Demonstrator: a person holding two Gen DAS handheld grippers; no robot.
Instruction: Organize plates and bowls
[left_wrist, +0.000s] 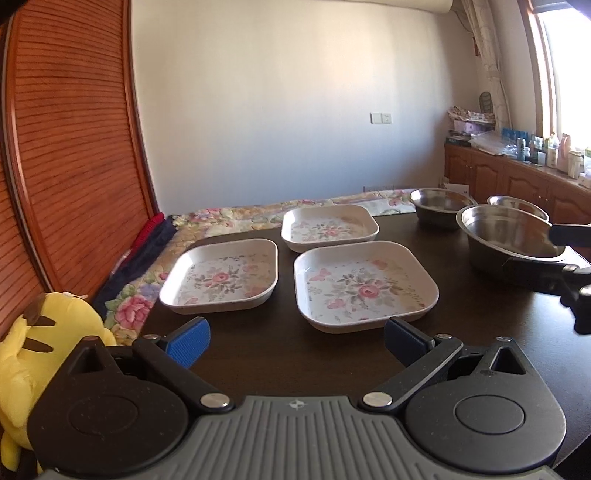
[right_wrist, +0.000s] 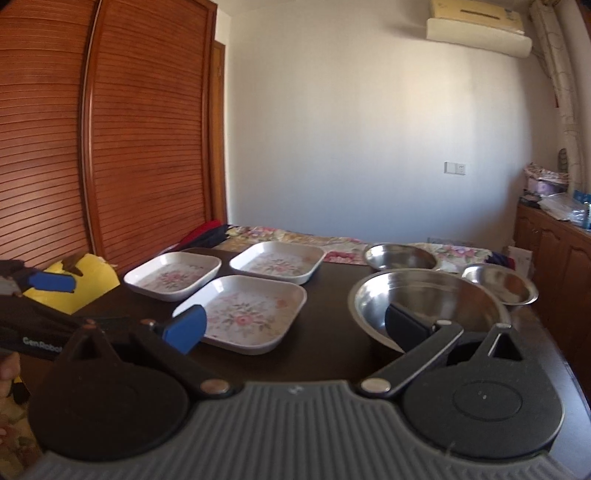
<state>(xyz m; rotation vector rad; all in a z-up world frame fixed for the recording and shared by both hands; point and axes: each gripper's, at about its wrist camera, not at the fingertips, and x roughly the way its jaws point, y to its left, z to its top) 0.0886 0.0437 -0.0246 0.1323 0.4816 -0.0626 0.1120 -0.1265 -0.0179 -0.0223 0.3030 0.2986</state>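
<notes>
Three square white plates with flower prints lie on the dark table (left_wrist: 280, 354): a left one (left_wrist: 218, 277), a far one (left_wrist: 328, 229) and a near one (left_wrist: 364, 286). Right of them stand three steel bowls: a large one (left_wrist: 513, 236), a far one (left_wrist: 441, 206) and a small one (left_wrist: 517, 205). My left gripper (left_wrist: 295, 341) is open, low over the table just short of the near plate. My right gripper (right_wrist: 295, 326) is open too. Its right pad (right_wrist: 406, 325) hangs over the large bowl (right_wrist: 424, 302); its left pad (right_wrist: 186, 328) is over a corner of the near plate (right_wrist: 247, 310).
A yellow plush toy (left_wrist: 48, 350) lies off the table's left edge. A bed with a floral cover (left_wrist: 229, 218) runs behind the table, a slatted wooden wardrobe (left_wrist: 66, 147) stands at the left, and low wooden cabinets (left_wrist: 517, 181) are at the right.
</notes>
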